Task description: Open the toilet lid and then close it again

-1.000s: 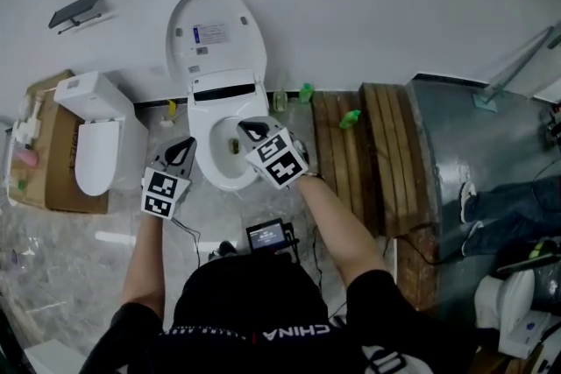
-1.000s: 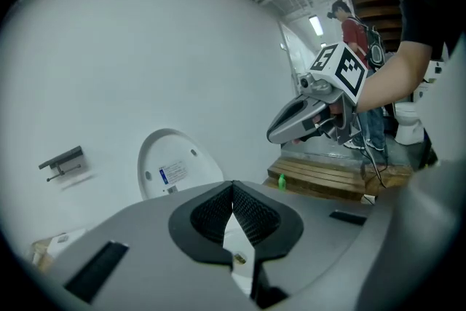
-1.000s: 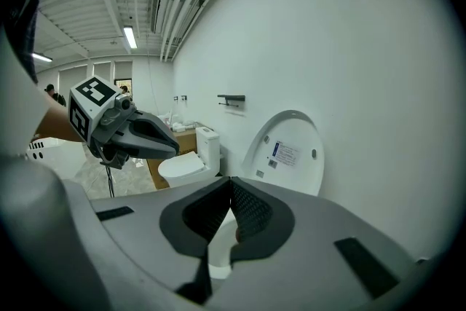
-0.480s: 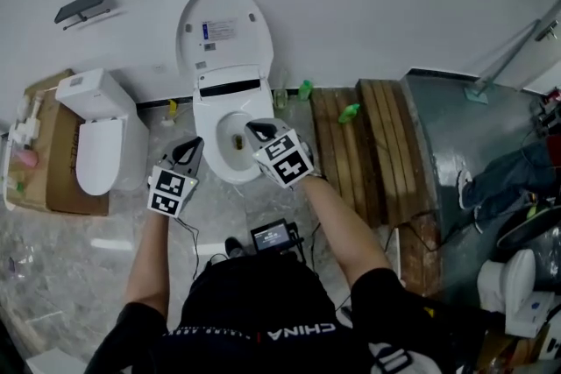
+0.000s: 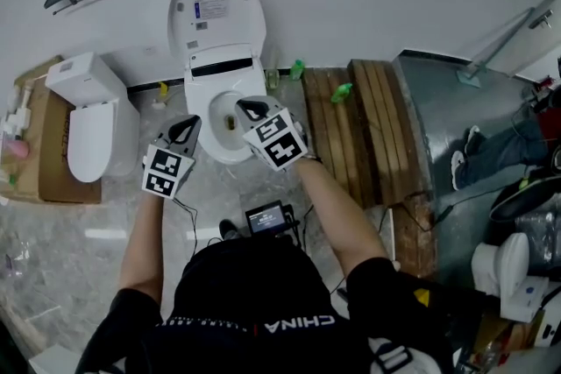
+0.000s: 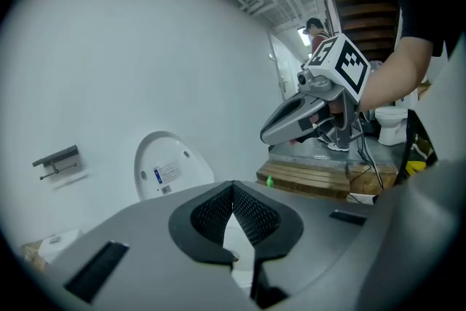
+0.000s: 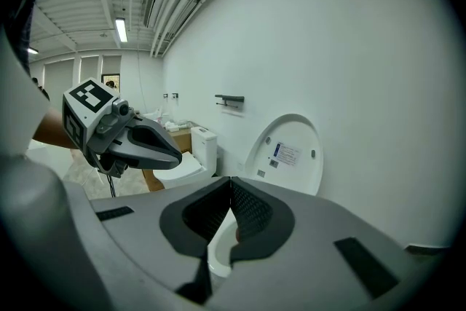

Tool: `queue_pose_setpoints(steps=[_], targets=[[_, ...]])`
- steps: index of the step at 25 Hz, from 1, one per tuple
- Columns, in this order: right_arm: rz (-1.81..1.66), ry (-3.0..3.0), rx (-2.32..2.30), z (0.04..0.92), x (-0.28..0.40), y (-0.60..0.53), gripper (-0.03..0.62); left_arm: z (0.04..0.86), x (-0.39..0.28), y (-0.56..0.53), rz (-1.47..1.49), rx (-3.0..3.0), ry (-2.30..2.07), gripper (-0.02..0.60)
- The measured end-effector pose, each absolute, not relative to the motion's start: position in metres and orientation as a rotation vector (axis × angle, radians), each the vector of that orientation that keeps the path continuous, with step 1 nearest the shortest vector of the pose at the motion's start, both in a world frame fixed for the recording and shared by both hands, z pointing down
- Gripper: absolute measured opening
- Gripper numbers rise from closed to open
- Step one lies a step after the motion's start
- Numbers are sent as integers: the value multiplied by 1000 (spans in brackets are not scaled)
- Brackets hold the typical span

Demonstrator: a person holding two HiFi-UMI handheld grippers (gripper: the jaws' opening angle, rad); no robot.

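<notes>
Head view: two claws. The left claw (image 5: 187, 129) is beside one open toilet bowl (image 5: 213, 155) and the right claw (image 5: 243, 108) is above it. The single toilet lid (image 5: 216, 9) stands raised beyond both. A second toilet (image 5: 83, 131) sits left of the left claw.
Left gripper view: claw clenched, empty.
Right gripper view: claw clenched, empty, lid ahead.
</notes>
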State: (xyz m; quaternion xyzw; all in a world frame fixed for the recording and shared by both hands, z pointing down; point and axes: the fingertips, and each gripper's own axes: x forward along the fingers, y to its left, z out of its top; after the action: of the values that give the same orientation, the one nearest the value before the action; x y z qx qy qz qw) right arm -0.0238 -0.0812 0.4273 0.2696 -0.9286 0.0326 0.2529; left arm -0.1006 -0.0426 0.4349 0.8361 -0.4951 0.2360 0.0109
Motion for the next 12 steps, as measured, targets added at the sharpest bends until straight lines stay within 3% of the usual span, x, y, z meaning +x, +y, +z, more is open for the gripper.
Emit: queue_pose_setpoints(steps=[12], targets=[[124,-2534,721,430,-20,-88,14,439,-100,-47,741,2597,-1529,9]])
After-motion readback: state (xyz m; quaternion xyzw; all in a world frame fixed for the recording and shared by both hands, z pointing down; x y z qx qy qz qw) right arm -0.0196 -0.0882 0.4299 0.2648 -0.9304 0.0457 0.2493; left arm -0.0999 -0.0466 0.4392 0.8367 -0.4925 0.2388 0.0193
